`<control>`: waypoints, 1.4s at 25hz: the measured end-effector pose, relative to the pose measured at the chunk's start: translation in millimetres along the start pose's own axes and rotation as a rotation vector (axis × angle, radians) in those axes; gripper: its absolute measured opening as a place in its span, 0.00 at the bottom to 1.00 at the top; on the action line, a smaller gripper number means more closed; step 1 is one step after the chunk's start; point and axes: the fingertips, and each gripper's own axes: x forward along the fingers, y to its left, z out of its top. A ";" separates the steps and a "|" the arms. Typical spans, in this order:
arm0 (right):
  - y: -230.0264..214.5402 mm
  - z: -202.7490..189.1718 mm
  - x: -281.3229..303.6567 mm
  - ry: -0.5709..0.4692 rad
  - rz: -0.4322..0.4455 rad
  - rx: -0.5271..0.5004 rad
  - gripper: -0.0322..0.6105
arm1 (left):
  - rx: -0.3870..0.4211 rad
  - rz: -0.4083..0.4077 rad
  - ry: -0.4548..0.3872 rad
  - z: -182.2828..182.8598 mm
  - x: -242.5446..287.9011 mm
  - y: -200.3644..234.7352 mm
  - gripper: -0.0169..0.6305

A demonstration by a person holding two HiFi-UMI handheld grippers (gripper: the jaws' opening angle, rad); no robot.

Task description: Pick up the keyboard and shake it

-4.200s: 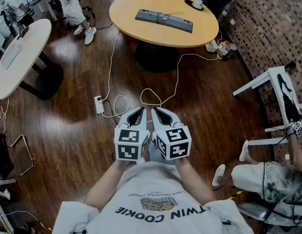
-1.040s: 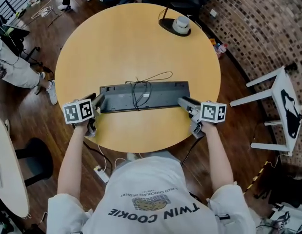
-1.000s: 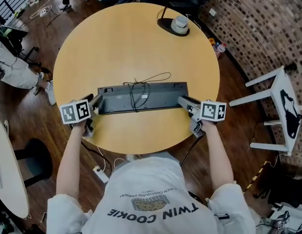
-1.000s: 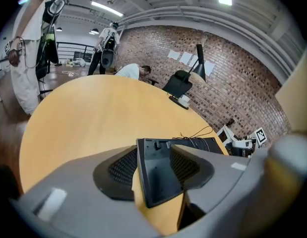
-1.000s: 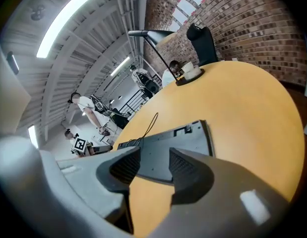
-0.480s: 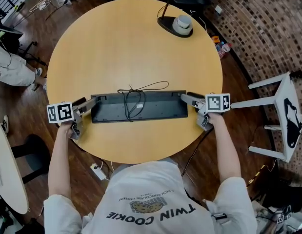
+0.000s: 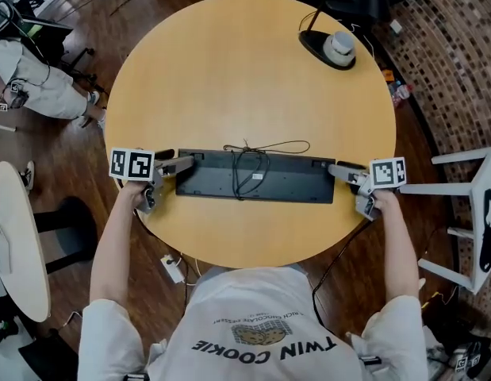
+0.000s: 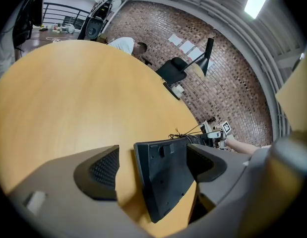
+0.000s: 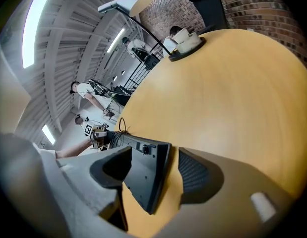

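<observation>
A black keyboard (image 7: 261, 177) lies underside up on the round wooden table (image 7: 245, 70), with its cable (image 7: 249, 161) coiled on top. My left gripper (image 7: 186, 163) is at its left end and my right gripper (image 7: 338, 170) at its right end. In the left gripper view the keyboard's end (image 8: 165, 177) sits between the jaws of the left gripper (image 8: 158, 165), which are opening, with table showing beside one pad. In the right gripper view the other end (image 9: 146, 175) sits between the opening jaws of the right gripper (image 9: 153, 170), also with a gap.
A desk lamp's base (image 7: 331, 48) stands at the table's far right. A white stool (image 7: 475, 205) is to the right on the floor, and a white table (image 7: 15, 236) to the left. A seated person (image 7: 39, 86) is at the upper left. A power strip (image 7: 172, 268) lies below the table's edge.
Four seconds ago I stood away from the table with both grippers together. Over the last second they stay at the keyboard's two ends, and the keyboard lies flat on the table.
</observation>
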 end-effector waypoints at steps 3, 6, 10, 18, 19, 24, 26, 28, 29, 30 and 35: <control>4.6 -1.1 8.9 0.033 0.001 0.037 0.49 | -0.005 0.027 0.013 -0.3 -6.7 0.7 0.70; 5.9 7.7 17.1 0.052 -0.032 -0.056 0.49 | 0.004 0.055 0.012 0.8 -1.1 2.5 0.70; 0.5 13.2 17.6 0.046 -0.086 -0.061 0.49 | 0.048 0.125 0.055 -3.5 11.7 3.7 0.70; -6.3 11.8 25.6 0.119 -0.309 -0.091 0.49 | 0.124 0.272 0.117 -9.3 18.9 7.1 0.62; -6.5 11.5 25.7 0.124 -0.335 -0.097 0.48 | 0.113 0.273 0.114 -9.5 19.4 5.7 0.62; -1.8 11.1 29.6 0.098 -0.382 -0.101 0.44 | 0.063 0.293 0.069 -8.2 9.9 7.8 0.51; -2.9 9.1 29.2 0.075 -0.385 -0.102 0.43 | 0.067 0.302 0.042 -9.3 9.0 8.9 0.50; -4.1 8.6 29.3 0.053 -0.389 -0.103 0.42 | 0.080 0.311 0.022 -9.9 8.2 8.7 0.50; -4.5 8.9 29.3 0.042 -0.390 -0.104 0.42 | 0.086 0.316 0.013 -9.5 7.7 8.4 0.50; -4.7 9.2 29.1 0.029 -0.391 -0.106 0.42 | 0.092 0.321 0.002 -8.7 7.2 7.8 0.49; 4.1 12.4 21.7 -0.053 -0.404 -0.164 0.42 | 0.143 0.334 -0.089 -3.9 -1.4 -0.8 0.49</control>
